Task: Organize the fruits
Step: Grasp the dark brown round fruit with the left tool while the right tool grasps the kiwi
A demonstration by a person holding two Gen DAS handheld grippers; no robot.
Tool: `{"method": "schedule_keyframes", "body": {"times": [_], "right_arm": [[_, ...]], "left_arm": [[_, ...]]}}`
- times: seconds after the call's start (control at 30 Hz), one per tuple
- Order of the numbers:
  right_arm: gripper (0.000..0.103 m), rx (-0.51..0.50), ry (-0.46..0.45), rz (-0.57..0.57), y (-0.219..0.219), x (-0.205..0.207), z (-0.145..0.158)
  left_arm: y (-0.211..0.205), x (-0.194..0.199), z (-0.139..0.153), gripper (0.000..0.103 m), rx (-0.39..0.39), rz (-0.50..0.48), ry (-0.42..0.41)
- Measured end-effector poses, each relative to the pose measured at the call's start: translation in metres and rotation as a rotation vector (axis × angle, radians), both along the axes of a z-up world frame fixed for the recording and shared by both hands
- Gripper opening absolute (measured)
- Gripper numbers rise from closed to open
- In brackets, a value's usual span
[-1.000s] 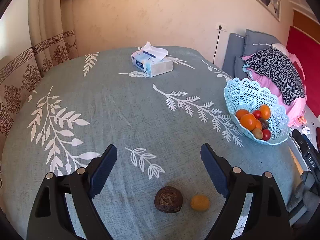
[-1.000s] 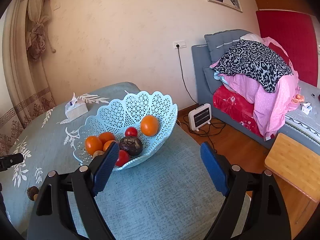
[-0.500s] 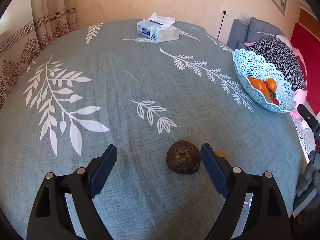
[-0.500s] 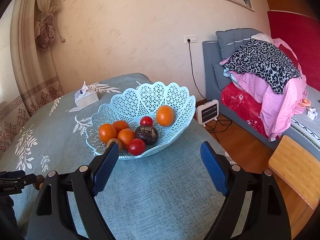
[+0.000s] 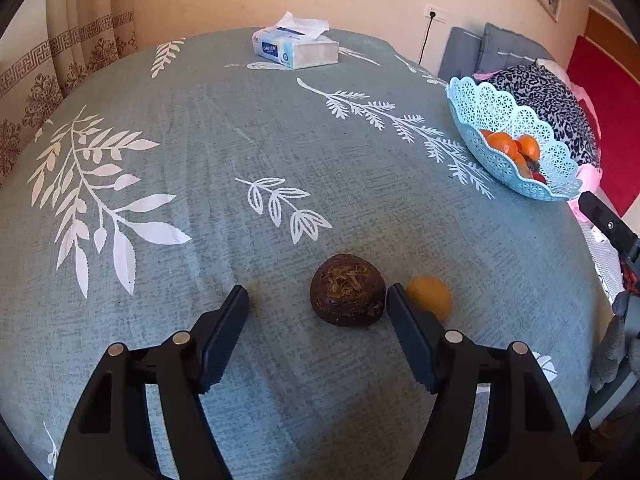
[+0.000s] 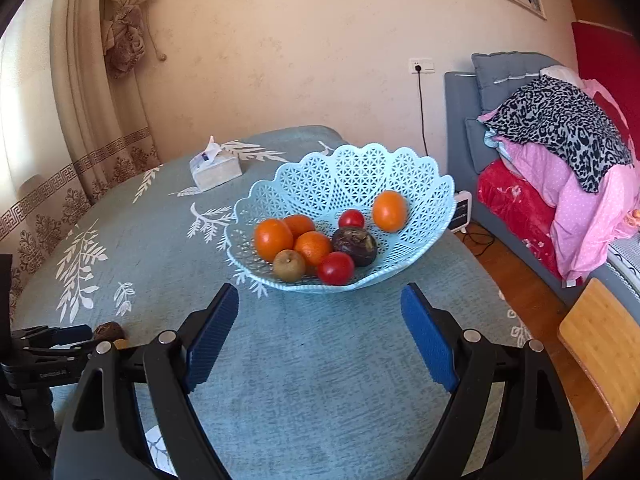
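A dark brown round fruit (image 5: pixel 347 290) lies on the teal cloth, with a small orange fruit (image 5: pixel 430 297) just to its right. My left gripper (image 5: pixel 316 300) is open low over the table; the brown fruit sits between its fingers, close to the right finger (image 5: pixel 404 328), which stands between the two fruits. The pale blue lattice basket (image 6: pixel 360 176) holds several oranges, tomatoes, a dark fruit and a brownish one. My right gripper (image 6: pixel 320 304) is open and empty, just in front of the basket. The left gripper also shows in the right wrist view (image 6: pixel 68 338) by the brown fruit (image 6: pixel 108 330).
A tissue box (image 5: pixel 295 47) stands at the table's far side. The basket (image 5: pixel 476 114) sits near the table's right edge. A sofa with piled clothes (image 6: pixel 560 128) and a wooden stool (image 6: pixel 600 340) stand beyond that edge.
My left gripper has come down and forward until its fingers straddle the brown fruit, and its opening has narrowed somewhat. My right gripper has drawn a little closer to the basket, still open.
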State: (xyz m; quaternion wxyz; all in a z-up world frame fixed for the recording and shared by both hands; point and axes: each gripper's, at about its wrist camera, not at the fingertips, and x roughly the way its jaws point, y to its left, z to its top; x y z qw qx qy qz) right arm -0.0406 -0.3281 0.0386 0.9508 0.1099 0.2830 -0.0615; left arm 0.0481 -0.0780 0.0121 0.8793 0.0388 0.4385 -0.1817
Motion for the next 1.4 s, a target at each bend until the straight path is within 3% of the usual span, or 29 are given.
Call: {"method": "schedule_keyframes", "body": {"times": [0.2,0.27,0.47,0.77,1.13,1.4], "right_arm": [[0.085,0.012,0.021,0.110,0.024,0.004,0.002],[0.085,0.009,0.028,0.147,0.032,0.004,0.002],[0.085,0.018,0.063,0.235,0.053,0.009,-0.001],[0.083,0.023,0.116,0.387,0.094,0.018,-0.006],[0.058,0.021,0.231,0.551,0.148,0.040,-0.022],[0.052,0.022,0.303,0.558,0.158,0.059,-0.033]], "left_arm": [[-0.008,0.001,0.000,0.050,0.000,-0.041,-0.008],[-0.010,0.000,0.000,0.039,-0.009,-0.063,-0.014],[-0.007,-0.002,0.000,0.039,-0.024,-0.060,-0.029],[0.010,-0.006,0.010,0.039,-0.016,0.026,-0.088],[0.041,-0.003,0.018,0.039,-0.004,0.114,-0.130],[0.053,-0.002,0.016,0.039,-0.011,0.141,-0.121]]}}
